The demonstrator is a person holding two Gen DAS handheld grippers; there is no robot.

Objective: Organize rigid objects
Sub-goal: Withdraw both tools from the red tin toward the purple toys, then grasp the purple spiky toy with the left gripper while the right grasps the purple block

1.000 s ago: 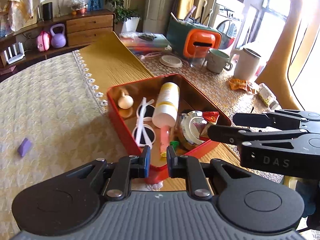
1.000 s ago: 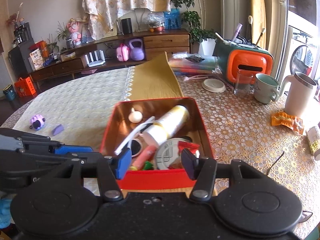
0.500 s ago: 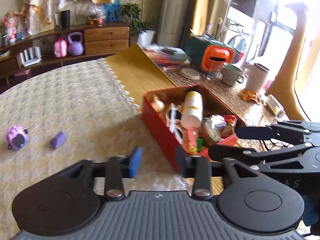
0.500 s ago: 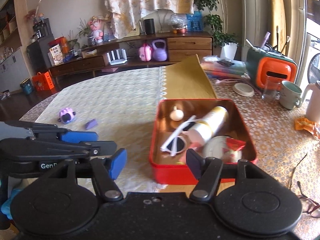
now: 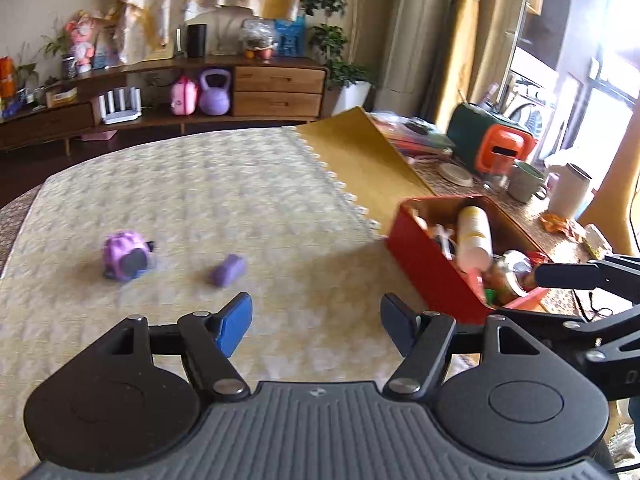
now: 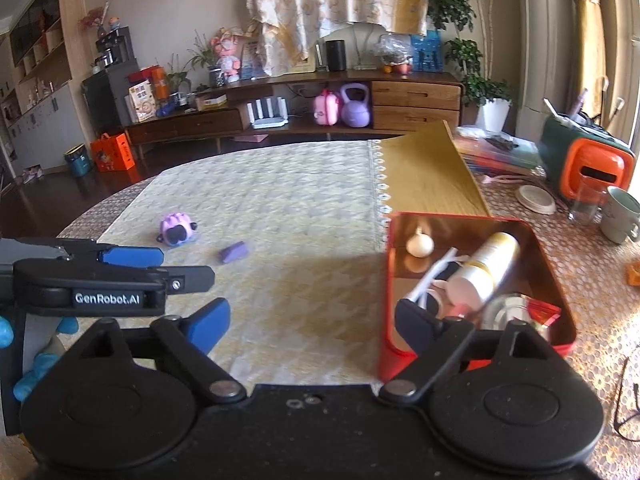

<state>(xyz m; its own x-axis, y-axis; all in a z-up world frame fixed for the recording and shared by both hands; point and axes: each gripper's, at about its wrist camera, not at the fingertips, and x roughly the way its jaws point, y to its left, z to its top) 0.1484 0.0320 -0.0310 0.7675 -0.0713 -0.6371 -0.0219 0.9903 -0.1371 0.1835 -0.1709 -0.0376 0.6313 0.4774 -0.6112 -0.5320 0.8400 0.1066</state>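
Note:
A red tin box [image 5: 424, 268] [image 6: 386, 280] stands on the table and holds a white-and-yellow bottle [image 5: 474, 232] [image 6: 486, 270], white sunglasses [image 6: 430, 280], a small white bulb-shaped thing [image 6: 419, 245] and a round tin [image 5: 510, 272]. A purple toy [image 5: 125, 255] [image 6: 176, 229] and a small purple block [image 5: 228, 270] [image 6: 233, 251] lie on the cream cloth left of the box. My left gripper [image 5: 316, 326] is open and empty, above the cloth near the block. My right gripper [image 6: 310, 324] is open and empty at the box's near left corner.
At the back right stand an orange-and-green case [image 6: 588, 160], a glass [image 6: 582, 204], a green mug [image 6: 620, 216] and a white cup [image 5: 570, 190]. A yellow mat [image 6: 424, 172] lies behind the box. Glasses [image 6: 624, 400] lie at the right edge.
My left gripper opened wide and swung left, away from the box towards the purple toy and block. My right gripper also shifted left and opened a little wider.

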